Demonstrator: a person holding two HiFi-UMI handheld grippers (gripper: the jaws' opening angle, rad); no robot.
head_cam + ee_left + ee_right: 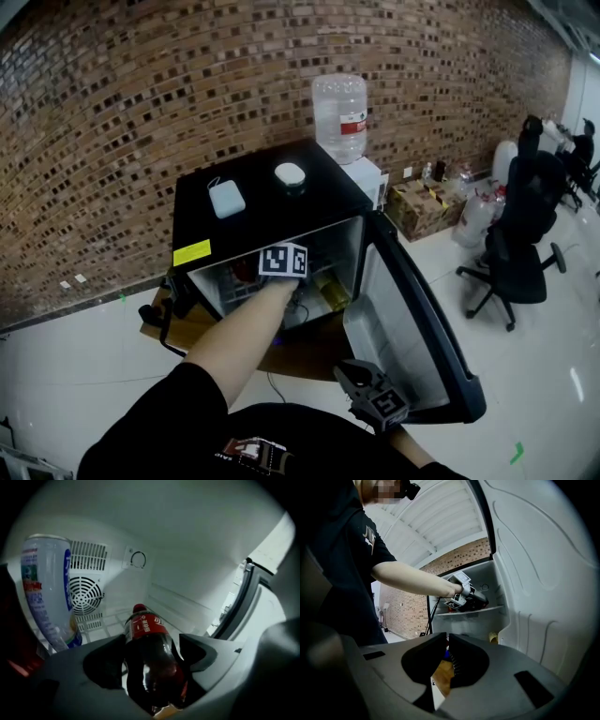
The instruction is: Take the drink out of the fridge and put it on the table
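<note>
A dark cola bottle [152, 656] with a red cap and red label lies on the wire shelf inside the small black fridge [262, 202]. My left gripper [151, 638] reaches into the fridge, and its two jaws press on the bottle's sides. The right gripper view shows the left gripper [471, 597] at shelf height. My right gripper [447, 637] hangs low outside the fridge, beside the open door [412, 319]. It is shut with nothing between its jaws.
A tall white drink can [47, 592] stands left of the cola, before the fan grille [84, 595]. Two white items [226, 198] lie on the fridge top. A water jug [339, 117] stands behind, an office chair [520, 244] right. The fridge rests on a wooden table [309, 352].
</note>
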